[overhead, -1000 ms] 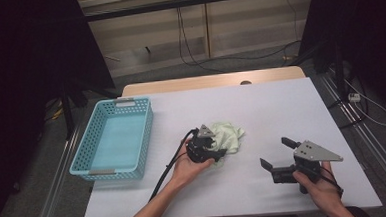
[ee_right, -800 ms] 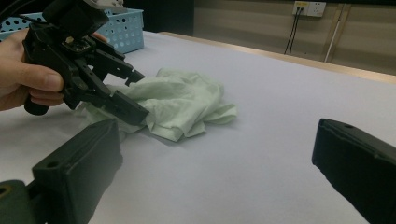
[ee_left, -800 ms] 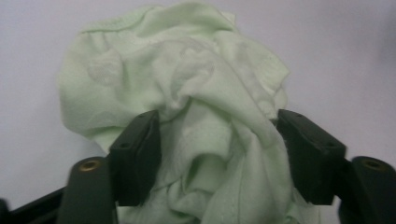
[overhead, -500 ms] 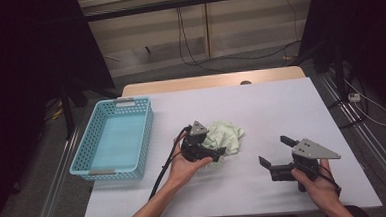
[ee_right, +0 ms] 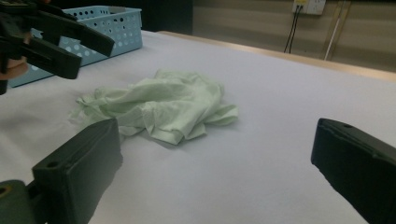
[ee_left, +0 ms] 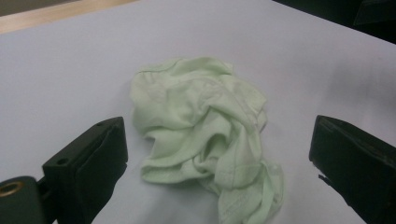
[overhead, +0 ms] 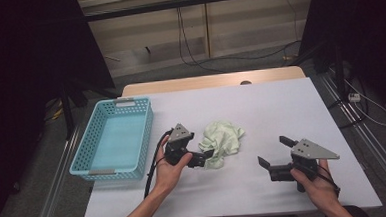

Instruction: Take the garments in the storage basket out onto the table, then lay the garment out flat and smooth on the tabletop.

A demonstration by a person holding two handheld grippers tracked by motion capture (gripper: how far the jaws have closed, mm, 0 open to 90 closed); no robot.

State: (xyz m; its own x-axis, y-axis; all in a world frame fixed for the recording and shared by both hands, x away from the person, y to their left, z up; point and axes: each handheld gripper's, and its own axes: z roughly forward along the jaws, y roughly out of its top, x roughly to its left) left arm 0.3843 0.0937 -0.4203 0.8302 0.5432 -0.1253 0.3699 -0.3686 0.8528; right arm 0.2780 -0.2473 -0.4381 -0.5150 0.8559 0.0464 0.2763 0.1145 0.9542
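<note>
A crumpled pale green cloth (overhead: 224,139) lies loose on the white table (overhead: 281,109), a little left of the middle. My left gripper (overhead: 201,150) hovers just left of it, pointing at it. Its jaws have just been opening and now stand wide and open, with nothing pressed between them. In the left gripper view the cloth (ee_left: 205,135) rests on the table beyond the two jaws of that gripper (ee_left: 217,128). My right gripper (overhead: 272,151) is held open at the front right, apart from the cloth (ee_right: 159,107), which lies ahead of its jaws (ee_right: 217,128).
A light blue perforated basket (overhead: 104,171) with nothing in it stands at the table's left side; its corner (ee_right: 107,23) appears behind the left gripper (ee_right: 56,42) in the right gripper view. Cables trail on the floor beyond the table's far edge.
The left gripper opened and let go of the cloth, then drew back to the left and rose a little. The cloth stays on the table. The right gripper has not moved.
</note>
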